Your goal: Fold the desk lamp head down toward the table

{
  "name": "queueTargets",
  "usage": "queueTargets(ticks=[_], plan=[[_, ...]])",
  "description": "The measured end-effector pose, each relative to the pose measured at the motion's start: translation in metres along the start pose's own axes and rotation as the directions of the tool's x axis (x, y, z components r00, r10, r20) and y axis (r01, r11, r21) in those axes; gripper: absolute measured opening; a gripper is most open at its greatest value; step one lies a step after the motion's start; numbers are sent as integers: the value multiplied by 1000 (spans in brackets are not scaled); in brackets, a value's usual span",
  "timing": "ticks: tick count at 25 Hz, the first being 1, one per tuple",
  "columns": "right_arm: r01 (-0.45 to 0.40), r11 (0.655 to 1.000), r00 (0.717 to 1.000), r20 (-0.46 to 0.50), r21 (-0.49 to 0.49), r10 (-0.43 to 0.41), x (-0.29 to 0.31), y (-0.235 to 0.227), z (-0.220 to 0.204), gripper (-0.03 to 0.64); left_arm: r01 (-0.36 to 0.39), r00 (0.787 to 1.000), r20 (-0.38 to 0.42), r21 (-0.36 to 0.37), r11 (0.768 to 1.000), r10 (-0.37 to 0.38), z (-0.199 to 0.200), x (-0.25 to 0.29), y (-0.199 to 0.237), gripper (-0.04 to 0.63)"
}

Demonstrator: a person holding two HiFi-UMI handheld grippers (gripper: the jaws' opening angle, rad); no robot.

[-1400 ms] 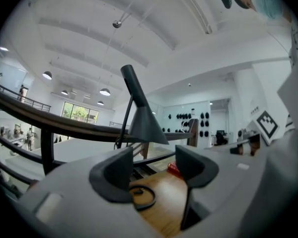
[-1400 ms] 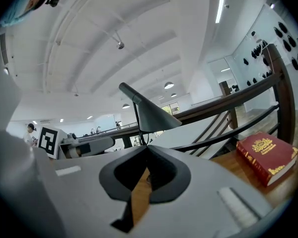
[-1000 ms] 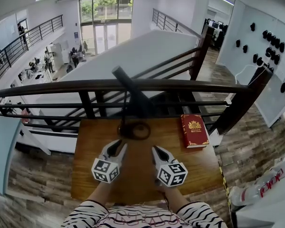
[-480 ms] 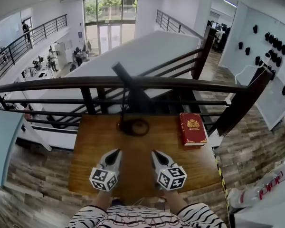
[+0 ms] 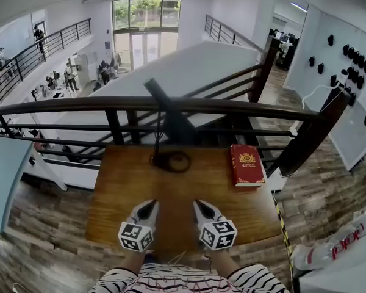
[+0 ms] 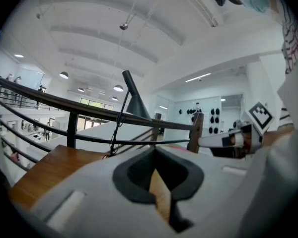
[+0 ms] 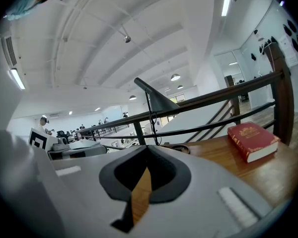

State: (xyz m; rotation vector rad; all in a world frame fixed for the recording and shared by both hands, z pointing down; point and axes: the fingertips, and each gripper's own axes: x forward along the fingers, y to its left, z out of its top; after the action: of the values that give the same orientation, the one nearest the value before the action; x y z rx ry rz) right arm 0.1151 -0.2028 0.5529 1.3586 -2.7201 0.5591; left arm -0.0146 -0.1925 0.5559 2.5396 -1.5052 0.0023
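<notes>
The black desk lamp stands at the far side of the wooden table, with its ring base on the wood. Its cone head is raised and reaches up across the railing. The head also shows in the left gripper view and the right gripper view. My left gripper and right gripper hover side by side near the table's front edge, well short of the lamp. Both point at it, shut and empty, in the left gripper view and the right gripper view.
A red book lies at the table's far right, right of the lamp base. A dark metal railing runs right behind the table, with a drop to a lower floor beyond it. A wooden post rises at the right.
Both grippers have drawn back from the lamp base toward the table's front edge. The left jaws, slightly apart one second ago, have closed.
</notes>
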Motion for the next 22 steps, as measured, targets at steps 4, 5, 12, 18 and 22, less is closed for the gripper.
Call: queueTargets(ticks=[4, 5, 12, 18, 22], plan=[[6, 1000, 1000, -20, -2, -6, -10, -4, -12, -2, 11, 1000, -10, -5, 1000, -11, -9, -2, -12, 2], [9, 1000, 1000, -25, -4, -9, -12, -5, -14, -2, 16, 1000, -13, -4, 1000, -16, -10, -2, -14, 2], [15, 1000, 999, -51, -1, -15, -23, -9, -27, -2, 39, 999, -34, 10, 999, -38, -16, -4, -28, 2], [21, 1000, 998, -56, -16, -22, -27, -6, -27, -2, 51, 999, -16, 15, 999, -51, -11, -11, -34, 2], [22, 1000, 999, -48, -16, -22, -29, -7, -27, -2, 41, 999, -24, 13, 999, -41, -14, -14, -34, 2]])
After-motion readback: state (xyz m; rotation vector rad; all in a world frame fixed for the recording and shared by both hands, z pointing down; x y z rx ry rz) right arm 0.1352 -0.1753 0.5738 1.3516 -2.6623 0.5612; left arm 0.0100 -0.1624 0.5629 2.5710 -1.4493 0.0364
